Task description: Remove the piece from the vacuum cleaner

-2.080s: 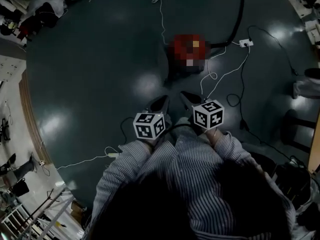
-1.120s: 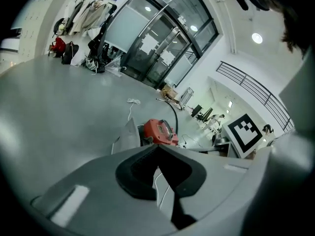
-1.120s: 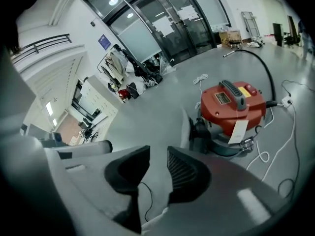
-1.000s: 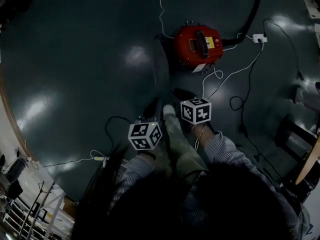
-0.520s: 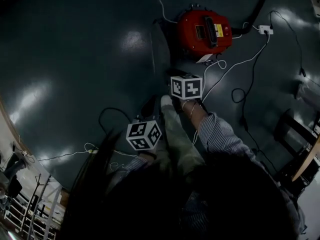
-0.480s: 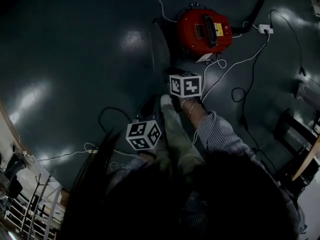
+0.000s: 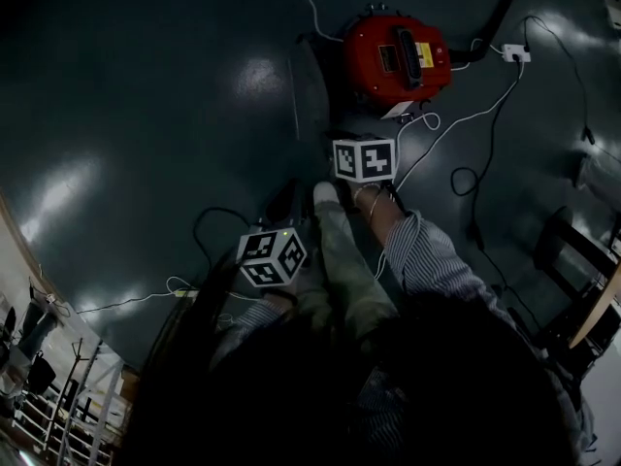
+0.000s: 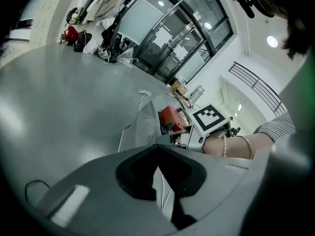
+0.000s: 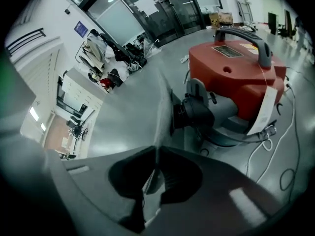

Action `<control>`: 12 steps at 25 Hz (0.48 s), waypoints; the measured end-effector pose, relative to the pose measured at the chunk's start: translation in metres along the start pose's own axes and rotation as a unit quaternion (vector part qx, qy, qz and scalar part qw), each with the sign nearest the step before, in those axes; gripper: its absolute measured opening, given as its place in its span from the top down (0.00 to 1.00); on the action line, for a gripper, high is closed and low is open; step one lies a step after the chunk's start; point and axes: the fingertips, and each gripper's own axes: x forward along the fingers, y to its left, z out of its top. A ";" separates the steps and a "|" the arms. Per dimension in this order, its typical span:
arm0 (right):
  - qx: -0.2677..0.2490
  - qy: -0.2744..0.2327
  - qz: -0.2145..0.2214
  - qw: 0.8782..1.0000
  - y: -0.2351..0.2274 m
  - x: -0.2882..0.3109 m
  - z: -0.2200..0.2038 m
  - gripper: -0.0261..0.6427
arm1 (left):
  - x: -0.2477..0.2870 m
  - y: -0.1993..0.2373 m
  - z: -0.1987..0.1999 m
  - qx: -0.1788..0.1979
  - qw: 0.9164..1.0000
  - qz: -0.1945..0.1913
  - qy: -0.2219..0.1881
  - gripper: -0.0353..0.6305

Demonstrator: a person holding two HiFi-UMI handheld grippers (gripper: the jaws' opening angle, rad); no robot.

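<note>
Right gripper (image 9: 156, 152) is closing on the grey bag (image 9: 163, 107) between its jaws, red vacuum cleaner (image 9: 236, 77) just beyond.

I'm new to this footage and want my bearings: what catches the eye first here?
The red vacuum cleaner on the dark floor stands out at the top of the head view. A grey bag sticks out from its black port, and the right gripper is closing its jaws on the bag's edge.
</note>
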 end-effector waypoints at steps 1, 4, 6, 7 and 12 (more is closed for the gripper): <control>-0.006 -0.001 0.007 1.000 0.006 -0.002 0.002 0.92 | -0.001 0.001 0.000 0.002 1.000 -0.001 -0.003 0.94; -0.033 -0.008 0.025 0.999 0.029 -0.004 0.013 0.92 | -0.003 0.000 0.001 0.004 1.000 -0.006 -0.009 0.94; -0.044 -0.012 0.042 0.998 0.047 -0.005 0.022 0.93 | -0.008 -0.002 0.010 0.007 1.000 -0.002 -0.015 0.94; -0.050 -0.011 0.053 0.997 0.058 -0.006 0.025 0.93 | -0.011 -0.002 0.014 0.007 1.000 0.000 -0.018 0.94; -0.045 -0.005 0.067 0.997 0.084 -0.012 0.021 0.93 | -0.025 0.000 0.028 0.004 1.000 0.005 -0.027 0.94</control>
